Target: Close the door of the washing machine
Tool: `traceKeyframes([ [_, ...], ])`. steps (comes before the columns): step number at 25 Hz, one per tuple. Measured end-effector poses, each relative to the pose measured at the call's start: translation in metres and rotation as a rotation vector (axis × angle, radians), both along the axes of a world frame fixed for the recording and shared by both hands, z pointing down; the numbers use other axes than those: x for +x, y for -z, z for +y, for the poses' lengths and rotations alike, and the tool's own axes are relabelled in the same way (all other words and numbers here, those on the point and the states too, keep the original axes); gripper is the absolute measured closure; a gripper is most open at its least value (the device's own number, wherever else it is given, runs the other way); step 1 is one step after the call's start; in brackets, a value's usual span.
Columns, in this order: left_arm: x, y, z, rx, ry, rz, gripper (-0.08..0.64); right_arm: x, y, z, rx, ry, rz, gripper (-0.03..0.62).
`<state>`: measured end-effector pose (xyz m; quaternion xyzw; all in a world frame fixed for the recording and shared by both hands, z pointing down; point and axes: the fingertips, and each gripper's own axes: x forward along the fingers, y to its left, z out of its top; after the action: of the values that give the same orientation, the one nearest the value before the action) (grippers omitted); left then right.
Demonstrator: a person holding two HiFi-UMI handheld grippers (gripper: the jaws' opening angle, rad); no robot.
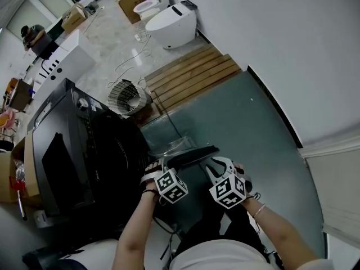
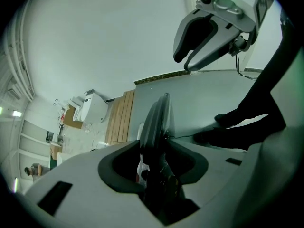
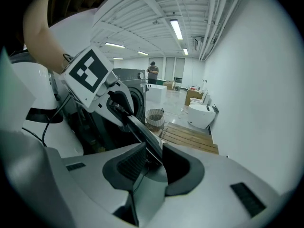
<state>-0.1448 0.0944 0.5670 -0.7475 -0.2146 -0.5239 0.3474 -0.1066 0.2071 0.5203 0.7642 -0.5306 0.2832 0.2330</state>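
Note:
The black washing machine (image 1: pixel 84 145) stands at the left with its round door (image 1: pixel 194 153) swung out toward me, seen edge-on. My left gripper (image 1: pixel 164 166) straddles the door's rim (image 2: pixel 159 118). In the left gripper view the rim runs between the jaws of the left gripper (image 2: pixel 154 167), with a thin sliver of gap at the left pad. My right gripper (image 1: pixel 218 166) sits beside it on the same door. The right gripper (image 3: pixel 152 158) has its pads pressed on the door's thin edge (image 3: pixel 140 127). Each gripper shows in the other's view: the right gripper (image 2: pixel 183 63) and the left gripper (image 3: pixel 118 106).
A wire basket (image 1: pixel 126 97) lies on the floor beyond the machine. Wooden slats (image 1: pixel 188 75) and a white toilet (image 1: pixel 171 21) are farther back. A grey-green mat (image 1: pixel 247 122) runs along the white wall at the right. A cardboard box (image 1: pixel 11 179) stands left of the machine.

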Motion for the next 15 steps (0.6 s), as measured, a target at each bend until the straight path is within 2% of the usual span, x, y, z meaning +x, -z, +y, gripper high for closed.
traceKeyframes([
  [7, 0.015, 0.002, -0.013, -0.01, 0.014, 0.017, 0.373, 0.023, -0.028, -0.018, -0.064, -0.003, 0.016, 0.466],
  [12, 0.028, 0.0, -0.025, 0.007, 0.04, 0.013, 0.373, 0.046, -0.043, -0.042, -0.092, 0.045, 0.066, 0.453],
  [15, 0.038, -0.001, -0.033, 0.018, 0.056, 0.011, 0.373, 0.061, -0.054, -0.053, -0.11, 0.057, 0.063, 0.449],
])
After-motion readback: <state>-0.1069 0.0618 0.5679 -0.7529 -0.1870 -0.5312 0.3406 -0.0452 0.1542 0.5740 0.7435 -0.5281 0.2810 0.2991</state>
